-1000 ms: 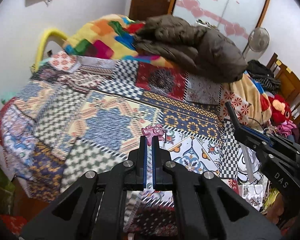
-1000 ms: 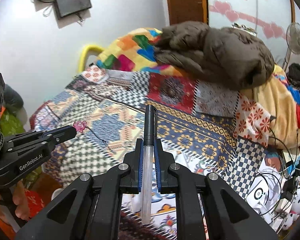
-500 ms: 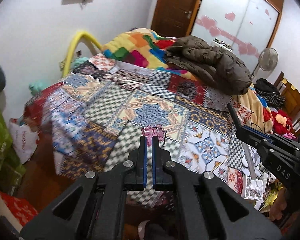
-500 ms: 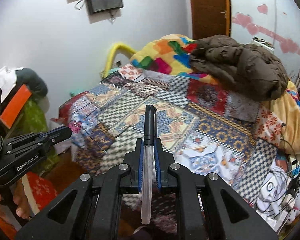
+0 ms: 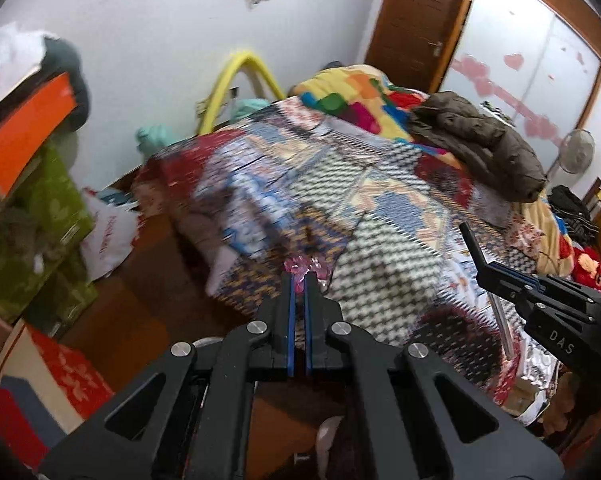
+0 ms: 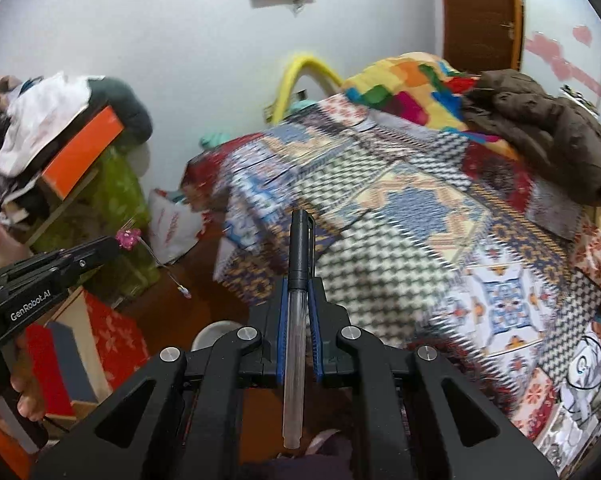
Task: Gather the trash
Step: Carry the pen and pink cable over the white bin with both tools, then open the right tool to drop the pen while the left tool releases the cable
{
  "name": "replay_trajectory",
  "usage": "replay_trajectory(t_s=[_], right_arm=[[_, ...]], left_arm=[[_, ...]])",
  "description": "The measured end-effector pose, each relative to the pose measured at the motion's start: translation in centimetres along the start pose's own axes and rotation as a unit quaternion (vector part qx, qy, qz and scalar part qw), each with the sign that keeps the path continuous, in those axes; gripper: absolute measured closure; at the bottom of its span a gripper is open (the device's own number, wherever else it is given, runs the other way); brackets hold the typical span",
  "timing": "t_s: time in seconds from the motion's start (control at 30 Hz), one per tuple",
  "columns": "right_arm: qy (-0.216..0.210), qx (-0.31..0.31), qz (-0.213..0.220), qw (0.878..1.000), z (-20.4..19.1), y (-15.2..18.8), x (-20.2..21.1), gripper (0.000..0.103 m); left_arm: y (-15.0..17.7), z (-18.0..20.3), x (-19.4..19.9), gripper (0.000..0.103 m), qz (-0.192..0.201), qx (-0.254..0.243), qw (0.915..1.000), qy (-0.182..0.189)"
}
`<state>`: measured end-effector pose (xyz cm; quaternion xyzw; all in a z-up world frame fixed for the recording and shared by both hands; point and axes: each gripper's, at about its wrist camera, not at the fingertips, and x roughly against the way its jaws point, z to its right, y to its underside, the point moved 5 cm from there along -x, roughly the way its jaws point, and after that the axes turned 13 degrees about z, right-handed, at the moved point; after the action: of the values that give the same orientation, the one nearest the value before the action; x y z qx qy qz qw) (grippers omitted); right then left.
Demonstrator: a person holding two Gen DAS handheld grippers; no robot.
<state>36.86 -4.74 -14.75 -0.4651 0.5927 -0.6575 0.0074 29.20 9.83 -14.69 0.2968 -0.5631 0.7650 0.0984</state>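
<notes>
My left gripper (image 5: 299, 276) is shut on a small pink plastic trinket (image 5: 301, 269) that pokes out past its tips. In the right wrist view the left gripper (image 6: 112, 242) shows the pink trinket (image 6: 128, 237) with a thin wire hanging down from it. My right gripper (image 6: 298, 284) is shut on a pen (image 6: 296, 304) with a black cap and a clear barrel, lying along the fingers. In the left wrist view the right gripper (image 5: 480, 266) holds the pen's clear barrel (image 5: 502, 322). Both grippers are in the air off the near corner of the bed.
A bed with a patchwork quilt (image 5: 380, 216) fills the right side, with a brown jacket (image 5: 484, 144) on it. Green boxes (image 5: 24, 232), an orange box (image 5: 24, 136) and a white bag (image 5: 108, 236) stand at the left. Wooden floor (image 5: 140, 304) lies below.
Both grippers have pulled back from over the bed and swung left, still holding the trinket and the pen. The floor and the boxes at the left have come into view.
</notes>
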Motion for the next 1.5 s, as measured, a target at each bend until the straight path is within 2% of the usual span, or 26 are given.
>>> replay_trajectory(t_s=[0.37, 0.6, 0.9, 1.1, 1.3, 1.4, 1.43, 1.5], right_arm=[[-0.056, 0.027, -0.054, 0.997, -8.3, 3.5, -4.7, 0.093], [-0.085, 0.038, -0.115, 0.989, -12.1, 6.7, -9.2, 0.093], [-0.109, 0.038, -0.192, 0.974, -14.5, 10.2, -14.8, 0.093], [-0.113, 0.039, -0.215, 0.969, -15.7, 11.1, -17.7, 0.093], [-0.114, 0.042, -0.223, 0.967, -16.6, 11.4, -19.0, 0.092], [-0.108, 0.054, -0.236, 0.964, -16.8, 11.6, -19.5, 0.085], [-0.103, 0.058, -0.235, 0.965, -16.7, 11.6, -19.6, 0.080], [-0.092, 0.059, -0.236, 0.966, -16.2, 11.5, -19.4, 0.068]], left_arm=[[5.6, -8.4, 0.1, 0.101, -0.048, 0.018, 0.9975, -0.050], [9.6, -12.2, -2.7, 0.101, -0.097, 0.038, 0.9924, -0.065], [14.5, -15.7, -6.9, 0.101, -0.172, 0.062, 0.9802, -0.077], [15.4, -16.5, -8.9, 0.101, -0.195, 0.072, 0.9751, -0.076], [14.5, -16.9, -9.2, 0.101, -0.183, 0.074, 0.9778, -0.071], [14.4, -17.2, -9.4, 0.088, -0.189, 0.075, 0.9763, -0.073], [14.4, -17.3, -9.4, 0.083, -0.190, 0.076, 0.9762, -0.073], [14.3, -17.4, -9.0, 0.081, -0.186, 0.074, 0.9769, -0.076]])
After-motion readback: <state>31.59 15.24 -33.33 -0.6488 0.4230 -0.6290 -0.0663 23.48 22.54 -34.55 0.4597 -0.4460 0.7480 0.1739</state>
